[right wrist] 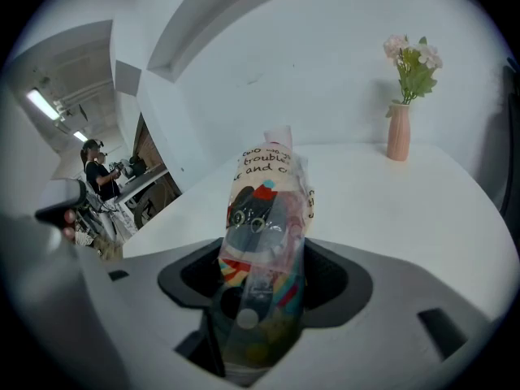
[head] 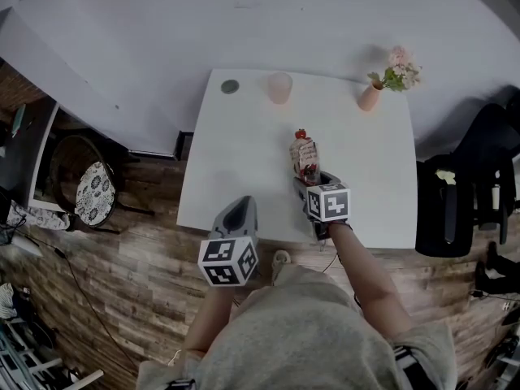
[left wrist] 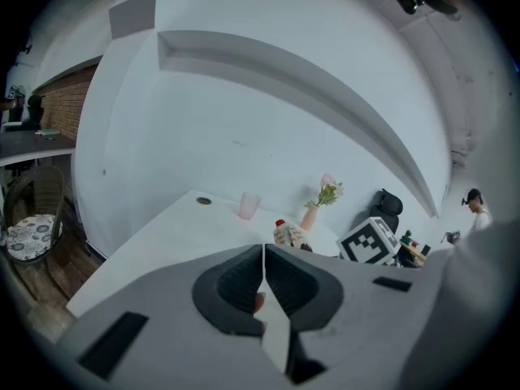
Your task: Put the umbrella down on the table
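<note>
Though unseen overhead, right gripper [right wrist: 262,279] clamps umbrella [right wrist: 264,205].

The umbrella [right wrist: 264,234] is printed cloth under a glossy, crinkled clear sleeve. The table [head: 236,161] has a smooth, matt white top. The left gripper [left wrist: 264,254] and the right gripper [head: 313,187] have matt grey plastic shells, with dark ribbed pads [left wrist: 237,287]. The floor [head: 114,275] is grained wood plank. The cup [head: 279,88] is translucent pink plastic. The vase [head: 369,98] has a matt finish, possibly unglazed ceramic, though it is small in view.
</note>
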Demonstrator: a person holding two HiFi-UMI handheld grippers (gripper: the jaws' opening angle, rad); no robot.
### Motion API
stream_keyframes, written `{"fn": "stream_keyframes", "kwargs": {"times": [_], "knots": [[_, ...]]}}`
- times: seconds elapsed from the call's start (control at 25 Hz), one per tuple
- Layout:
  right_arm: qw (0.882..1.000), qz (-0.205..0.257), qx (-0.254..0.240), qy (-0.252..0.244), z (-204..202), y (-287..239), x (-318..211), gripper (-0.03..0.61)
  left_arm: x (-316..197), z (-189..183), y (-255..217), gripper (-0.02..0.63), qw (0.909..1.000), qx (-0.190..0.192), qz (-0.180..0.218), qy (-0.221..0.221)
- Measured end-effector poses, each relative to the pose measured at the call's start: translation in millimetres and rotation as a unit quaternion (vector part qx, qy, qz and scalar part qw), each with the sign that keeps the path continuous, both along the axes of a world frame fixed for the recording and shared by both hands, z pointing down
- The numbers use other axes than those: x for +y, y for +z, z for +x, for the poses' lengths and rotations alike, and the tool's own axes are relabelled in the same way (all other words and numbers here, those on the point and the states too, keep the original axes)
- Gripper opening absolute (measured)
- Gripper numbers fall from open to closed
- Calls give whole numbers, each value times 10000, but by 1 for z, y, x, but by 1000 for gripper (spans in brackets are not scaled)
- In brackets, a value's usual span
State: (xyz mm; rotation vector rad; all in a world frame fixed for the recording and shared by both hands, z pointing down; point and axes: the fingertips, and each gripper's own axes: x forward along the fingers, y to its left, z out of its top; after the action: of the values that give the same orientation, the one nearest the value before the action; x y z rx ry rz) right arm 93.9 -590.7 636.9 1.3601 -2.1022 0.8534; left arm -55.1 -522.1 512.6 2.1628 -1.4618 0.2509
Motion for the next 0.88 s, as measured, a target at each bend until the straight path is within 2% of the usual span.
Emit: {"fn": "stream_keyframes", "kwargs": {"times": [0.4, 0.88], "knots": [[9981, -441, 429, -82, 4, 35, -10, 278, -13, 2, 3, 12, 10000, 4, 19, -36], [9977, -610, 266, -100, 4, 42, -11, 284, -5, 8, 0, 12, 10000, 14, 17, 27]]}}
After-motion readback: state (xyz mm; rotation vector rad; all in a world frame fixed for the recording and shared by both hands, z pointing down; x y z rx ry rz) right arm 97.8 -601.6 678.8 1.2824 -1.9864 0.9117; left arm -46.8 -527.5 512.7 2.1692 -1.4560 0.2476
